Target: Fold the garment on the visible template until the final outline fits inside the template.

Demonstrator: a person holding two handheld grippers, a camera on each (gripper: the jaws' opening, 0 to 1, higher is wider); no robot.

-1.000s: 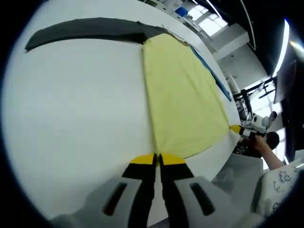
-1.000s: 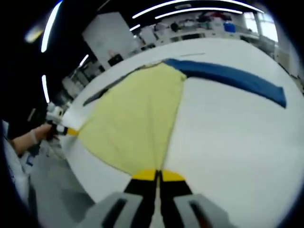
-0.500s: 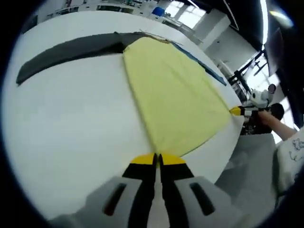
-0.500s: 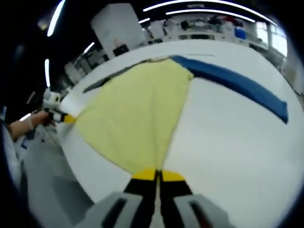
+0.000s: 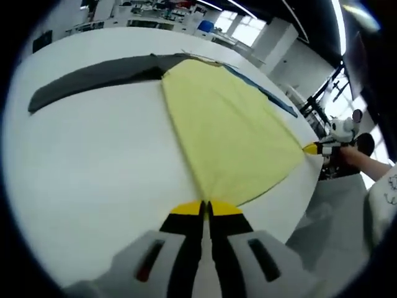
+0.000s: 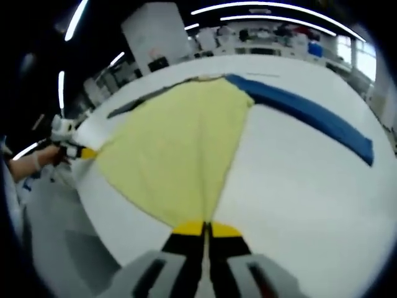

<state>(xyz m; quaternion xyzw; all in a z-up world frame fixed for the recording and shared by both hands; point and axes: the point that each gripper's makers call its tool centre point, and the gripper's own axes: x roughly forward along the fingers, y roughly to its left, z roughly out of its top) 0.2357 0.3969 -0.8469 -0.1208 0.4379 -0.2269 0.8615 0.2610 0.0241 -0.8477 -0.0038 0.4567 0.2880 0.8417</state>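
A white worktop (image 5: 93,161) is being shown, with a yellow garment (image 5: 229,133) being held stretched across its centre. A dark grey sleeve (image 5: 93,74) is lying upper left, a blue sleeve (image 6: 310,108) upper right. The folding is judged barely begun. No template outline can be made out. The left gripper (image 5: 205,208) and right gripper (image 6: 205,228) are each being kept closed on a garment corner.

The garment (image 5: 229,136) lay spread on the table (image 5: 93,167), one near corner at the left gripper (image 5: 205,208), the other at the right gripper (image 6: 205,230). Two strips (image 5: 93,73) (image 6: 310,112) flanked its far end.
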